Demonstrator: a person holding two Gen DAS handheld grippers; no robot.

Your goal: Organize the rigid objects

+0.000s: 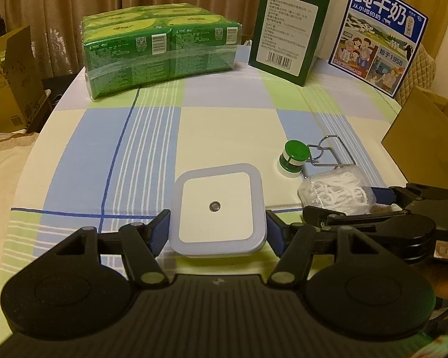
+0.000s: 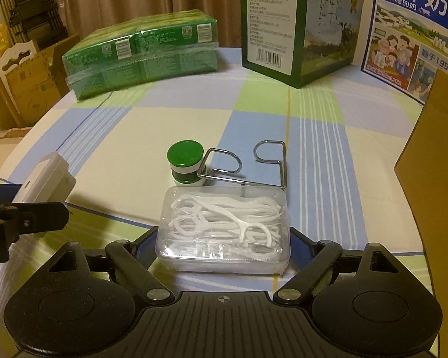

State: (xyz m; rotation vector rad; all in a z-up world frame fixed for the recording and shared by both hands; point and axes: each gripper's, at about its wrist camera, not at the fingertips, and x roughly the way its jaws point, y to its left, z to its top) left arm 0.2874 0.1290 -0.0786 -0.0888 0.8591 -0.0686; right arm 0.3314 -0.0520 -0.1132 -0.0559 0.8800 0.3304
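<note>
My left gripper (image 1: 218, 232) is shut on a white square night light (image 1: 218, 208), its blue pads pressing both sides, just above the checked tablecloth. My right gripper (image 2: 224, 244) is shut on a clear plastic box of white floss picks (image 2: 224, 229); this box also shows in the left wrist view (image 1: 337, 192). The night light appears at the left of the right wrist view (image 2: 44, 179). A small green-capped bottle (image 2: 185, 165) and a bent wire hook (image 2: 254, 167) lie just beyond the floss box.
A shrink-wrapped pack of green boxes (image 1: 161, 47) sits at the back left. A tall green carton (image 1: 289, 26) and a blue milk carton (image 1: 376, 35) stand at the back right. A brown cardboard box (image 2: 433, 155) stands at the right edge.
</note>
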